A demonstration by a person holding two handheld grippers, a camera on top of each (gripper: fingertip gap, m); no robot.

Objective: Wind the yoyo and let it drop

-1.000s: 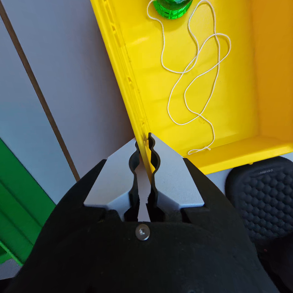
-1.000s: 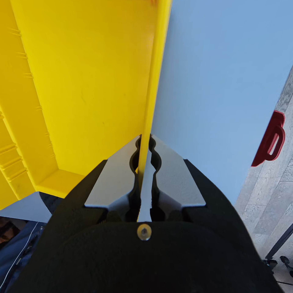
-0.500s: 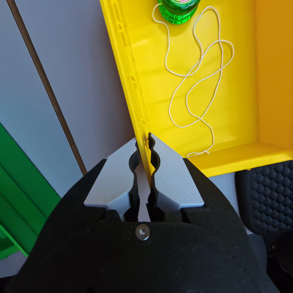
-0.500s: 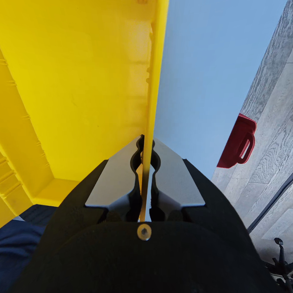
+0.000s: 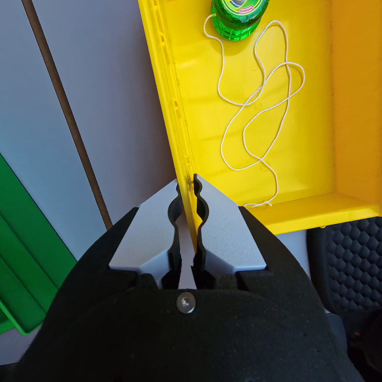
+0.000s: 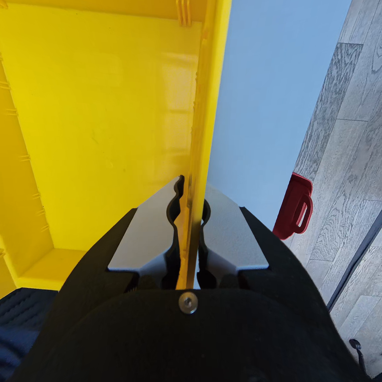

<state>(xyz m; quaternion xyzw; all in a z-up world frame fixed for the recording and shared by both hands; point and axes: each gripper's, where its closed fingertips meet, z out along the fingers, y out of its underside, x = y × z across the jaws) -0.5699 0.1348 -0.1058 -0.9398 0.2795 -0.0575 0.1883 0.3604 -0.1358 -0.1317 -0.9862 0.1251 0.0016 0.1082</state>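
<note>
The yoyo [image 5: 237,18] lay at the far end of the yellow tray [image 5: 351,103], on the tray floor, a green translucent plastic one resting on its side, with its white string [image 5: 266,107] fully unwound and trailing toward me in loose loops. The string's end, with a small knot or loop, lay against the tray's near wall.

My left fingers [image 5: 187,182] were clamped on the tray's left wall, one finger inside and one outside. My right fingers [image 6: 193,186] were closed the same way over the tray's right wall [image 6: 210,103]. So neither held the yoyo yet, and no winding had been done.

I judged the yoyo light, hard and smooth — likely to slip or roll if pinched on its rounded rims, so the flat faces looked the better hold, leaving the groove free. The string was thin, limp and easy to snag on itself where the loops crossed — I would take it near the knotted end, which lay clear of the tangle.

The tray sat on a pale counter [image 5: 103,103], a green bin [image 5: 24,248] at the left.
</note>
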